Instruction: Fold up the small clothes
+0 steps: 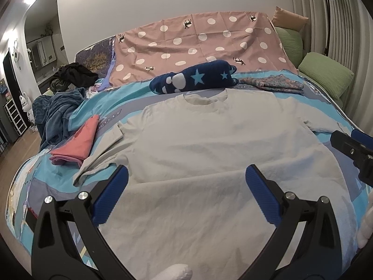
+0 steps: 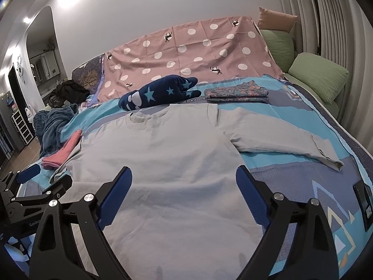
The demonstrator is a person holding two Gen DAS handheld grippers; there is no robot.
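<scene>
A light grey T-shirt lies flat on the bed, collar at the far end, both sleeves spread out. It also shows in the right wrist view, with its right sleeve stretched to the right. My left gripper is open and empty above the shirt's lower left part. My right gripper is open and empty above the shirt's lower right part. The right gripper's edge shows in the left wrist view; the left gripper shows in the right wrist view.
The bed has a blue patterned cover. A folded pink garment lies left of the shirt. A navy star-patterned cushion and a folded floral garment lie beyond the collar. A blue blanket heap lies far left. A phone lies right.
</scene>
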